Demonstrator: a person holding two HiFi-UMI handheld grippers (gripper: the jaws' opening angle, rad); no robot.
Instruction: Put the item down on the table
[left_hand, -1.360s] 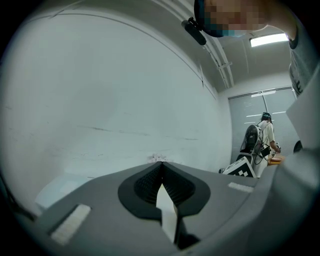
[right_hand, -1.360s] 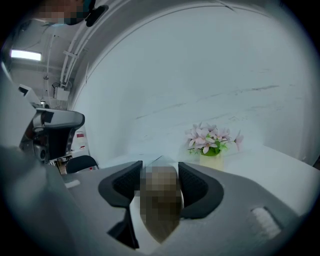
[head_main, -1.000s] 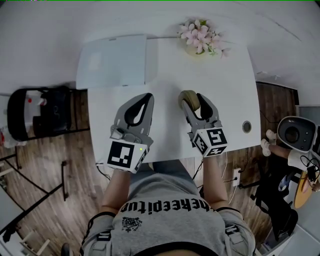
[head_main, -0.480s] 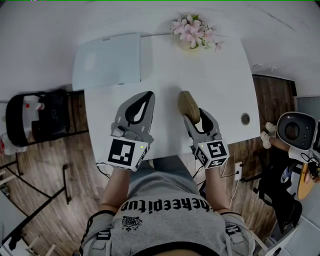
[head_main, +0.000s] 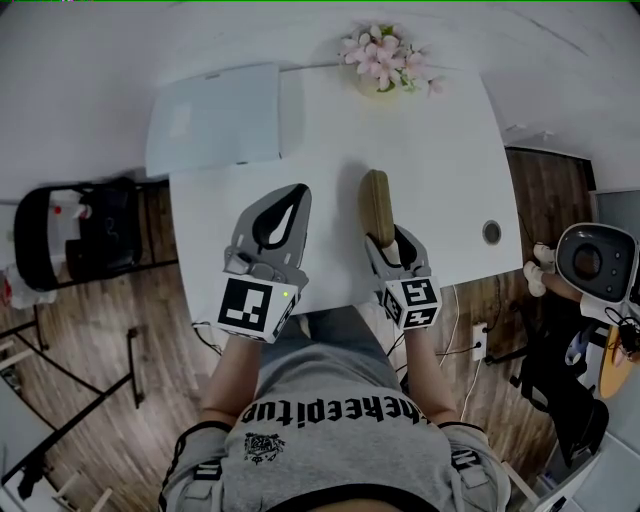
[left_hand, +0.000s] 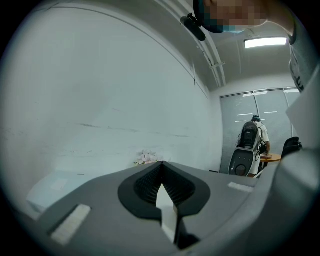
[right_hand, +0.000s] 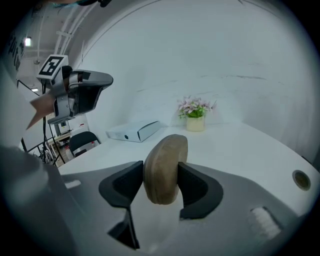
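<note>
A tan, rounded oblong item stands on edge between the jaws of my right gripper, which is shut on it above the white table. In the right gripper view the item is pinched at its lower half and rises above the pads. My left gripper hovers over the table's left part, jaws closed together with nothing between them. In the right gripper view the left gripper shows at the upper left.
A white flat box lies at the table's far left. A pot of pink flowers stands at the far edge. A round cable hole sits at the right. A black chair stands left of the table.
The held item has turned from tilted left to pointing straight away from me, and my right gripper has drawn slightly nearer to me. The left gripper has barely moved.
</note>
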